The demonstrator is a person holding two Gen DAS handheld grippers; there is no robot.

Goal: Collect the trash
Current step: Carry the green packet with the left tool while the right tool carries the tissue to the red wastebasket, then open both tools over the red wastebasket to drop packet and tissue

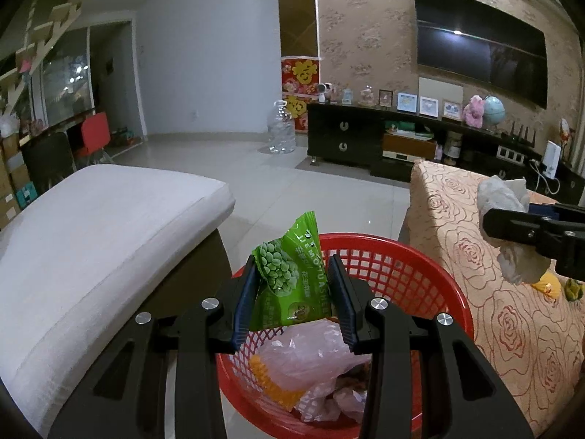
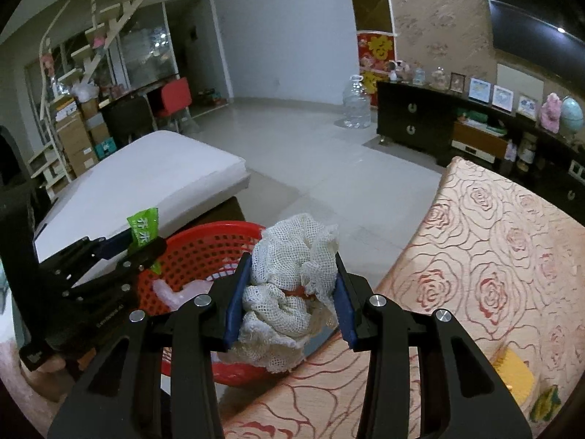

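My left gripper [image 1: 294, 294] is shut on a green snack wrapper [image 1: 292, 274] and holds it over the red plastic basket [image 1: 402, 259]. The basket holds pink plastic bags [image 1: 310, 362] and other scraps. My right gripper [image 2: 290, 294] is shut on a crumpled white mesh net [image 2: 292, 270], above the edge of the rose-patterned table cover [image 2: 493, 274] and just right of the basket [image 2: 204, 252]. In the left wrist view the right gripper [image 1: 512, 234] comes in from the right with the white net [image 1: 502, 197]. In the right wrist view the left gripper [image 2: 146, 243] shows at the left with the wrapper [image 2: 144, 228].
A white cushioned seat [image 1: 109, 226] stands left of the basket. Yellow scraps [image 2: 515, 369] lie on the patterned cover at the right. Tiled floor [image 1: 310, 190] stretches ahead to a dark TV cabinet [image 1: 365, 139] and a large clear water jug [image 1: 280, 128].
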